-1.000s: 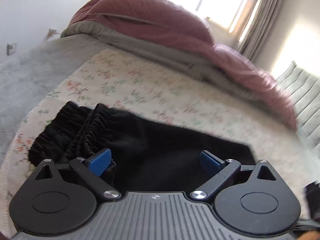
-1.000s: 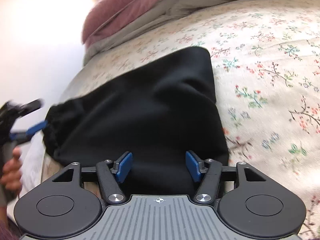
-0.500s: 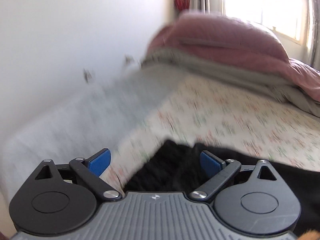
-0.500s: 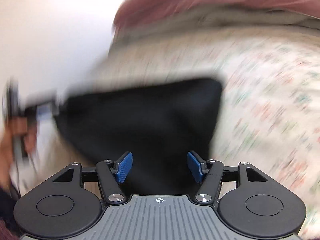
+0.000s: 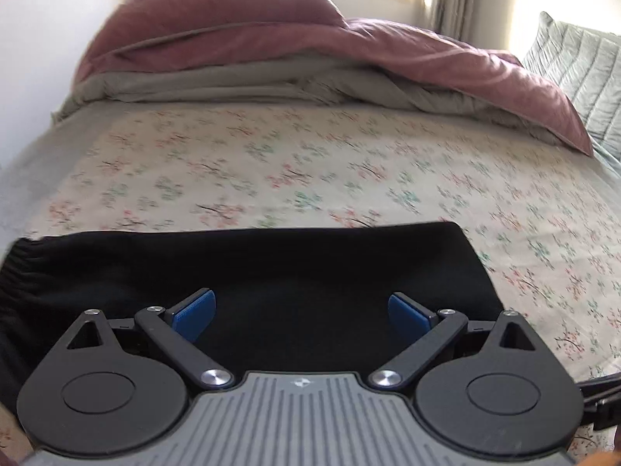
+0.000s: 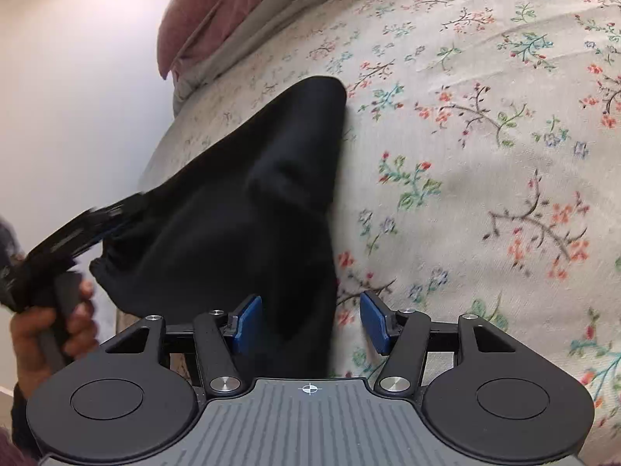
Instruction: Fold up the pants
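Pants [image 6: 248,209], black, soft, limp, lie on floral bed [image 6: 485,136] near its wall-side edge. Left tongs [image 5: 302,312] wide, empty. Right tongs [image 6: 308,320] half-spread astride hem edge, just narrowing, no pinch. Best hold: elastic waistband.

My left gripper [image 5: 302,312] has swung away from the gathered waistband and now faces the flat middle of the black pants [image 5: 248,264], jaws apart. In my right view, the pants have bunched into a raised fold near the bed's [image 6: 485,124] edge. My right gripper's [image 6: 306,322] jaws have just been closing a little, with the cloth's edge between them.
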Demonstrator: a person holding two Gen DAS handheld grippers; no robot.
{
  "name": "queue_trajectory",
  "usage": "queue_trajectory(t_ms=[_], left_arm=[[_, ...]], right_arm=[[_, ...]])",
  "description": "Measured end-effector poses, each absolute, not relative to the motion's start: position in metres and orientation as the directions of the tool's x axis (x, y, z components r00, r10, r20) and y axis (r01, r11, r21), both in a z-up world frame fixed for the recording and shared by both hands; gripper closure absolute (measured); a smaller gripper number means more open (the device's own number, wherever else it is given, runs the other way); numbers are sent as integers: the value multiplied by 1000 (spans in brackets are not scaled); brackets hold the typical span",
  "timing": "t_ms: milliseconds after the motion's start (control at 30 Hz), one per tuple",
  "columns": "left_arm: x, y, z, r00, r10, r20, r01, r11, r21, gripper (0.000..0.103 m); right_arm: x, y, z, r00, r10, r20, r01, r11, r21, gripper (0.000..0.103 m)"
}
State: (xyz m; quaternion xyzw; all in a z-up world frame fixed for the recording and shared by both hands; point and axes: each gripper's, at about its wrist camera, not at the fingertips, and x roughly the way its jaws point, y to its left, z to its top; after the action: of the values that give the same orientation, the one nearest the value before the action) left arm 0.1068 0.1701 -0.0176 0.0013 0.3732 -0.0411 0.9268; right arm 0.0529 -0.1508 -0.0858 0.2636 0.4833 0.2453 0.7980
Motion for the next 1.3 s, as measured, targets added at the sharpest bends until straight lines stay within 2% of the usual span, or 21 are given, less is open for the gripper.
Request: queue_trajectory(t_ms=[167, 367, 433, 533, 633, 833, 900, 967, 1000, 1033, 1067, 1300], left_arm=[[103, 119, -16, 743, -84, -664, 166, 984, 61, 0], [137, 41, -23, 648, -239, -723, 341, 940, -5, 0], [160, 16, -38, 606, -171, -777, 356, 932, 72, 0], [190, 0, -67, 495, 31, -869, 299, 932, 204, 0], [191, 4, -66, 478, 30, -878, 292, 937, 191, 0], [193, -24, -63, 487, 179, -855, 316, 877, 363, 0], [188, -33, -61, 523, 256, -813, 294, 841, 454, 10], [182, -32, -58, 520, 250, -817, 292, 846, 445, 31], [179, -32, -58, 525, 255, -812, 288, 845, 451, 36], [178, -32, -57, 532, 267, -804, 274, 844, 461, 51], [178, -31, -55, 537, 280, -796, 243, 852, 464, 61], [183, -23, -5, 594, 198, -779, 72, 952, 297, 65]], right_arm=[[48, -158, -91, 367, 708, -604, -54, 664, 746, 46], [46, -164, -105, 374, 756, -537, 36, 567, 823, 52], [42, -161, -105, 378, 756, -534, 22, 569, 822, 54], [36, -162, -106, 384, 717, -582, 2, 629, 777, 83], [32, -164, -101, 386, 709, -591, -16, 645, 764, 85], [27, -158, -89, 405, 698, -591, -68, 667, 741, 83], [30, -163, -95, 405, 718, -566, -40, 632, 774, 82], [27, -172, -96, 418, 724, -549, -27, 614, 789, 86], [24, -173, -92, 432, 716, -548, -45, 624, 780, 86], [21, -172, -85, 447, 709, -546, -75, 637, 767, 87], [18, -171, -78, 459, 704, -541, -100, 647, 756, 88], [9, -186, -67, 505, 693, -514, -119, 645, 754, 89]])
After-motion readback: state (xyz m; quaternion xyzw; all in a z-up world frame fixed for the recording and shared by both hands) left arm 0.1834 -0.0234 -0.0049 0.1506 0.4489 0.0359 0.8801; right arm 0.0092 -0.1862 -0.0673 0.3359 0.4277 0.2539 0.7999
